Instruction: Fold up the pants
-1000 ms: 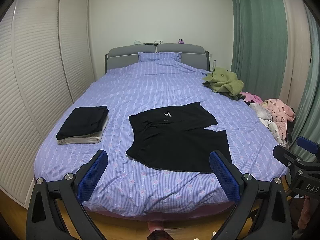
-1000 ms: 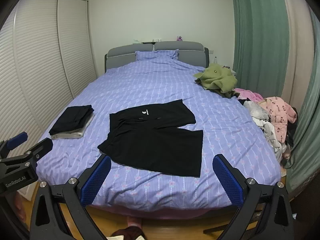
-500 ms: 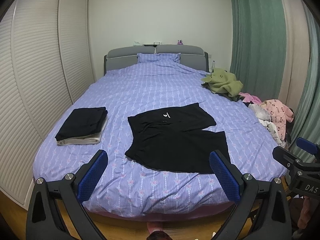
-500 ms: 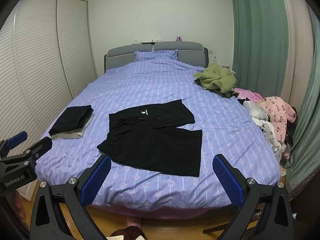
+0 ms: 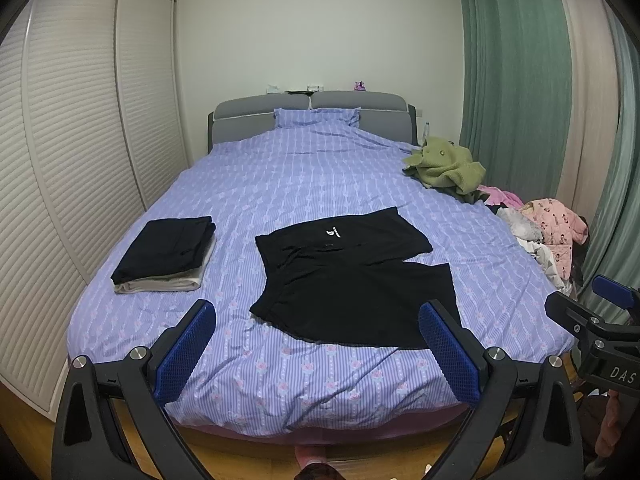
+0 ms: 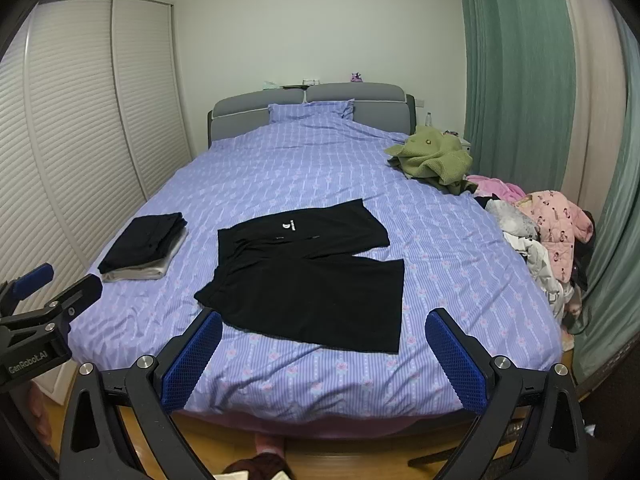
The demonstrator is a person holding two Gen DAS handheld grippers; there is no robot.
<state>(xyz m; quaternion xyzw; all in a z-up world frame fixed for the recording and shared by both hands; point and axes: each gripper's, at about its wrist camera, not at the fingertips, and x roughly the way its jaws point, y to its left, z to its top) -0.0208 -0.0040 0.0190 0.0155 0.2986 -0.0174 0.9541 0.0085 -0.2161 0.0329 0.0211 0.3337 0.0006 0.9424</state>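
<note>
Near the bed's (image 5: 280, 364) foot edge, black pants (image 5: 352, 276) lay flat, unfolded. Left tongs (image 5: 316, 344) and right tongs (image 6: 324, 348) hovered spread, empty. Fabric judged soft, light, limp; best pinched at waistband corners.

Left claw (image 5: 318, 346): held level, blue-padded fingers (image 5: 185, 354) spread wide, gripping nothing.
Right claw (image 6: 324, 354): same pose, fingers (image 6: 456, 362) wide apart, unloaded.
Spacing: side by side, each visible at the other view's edge.

The left gripper (image 6: 44, 312) reads "GenRobot.AI"; the right gripper (image 5: 600, 320) shows "DAS", seemingly cut off.
</note>
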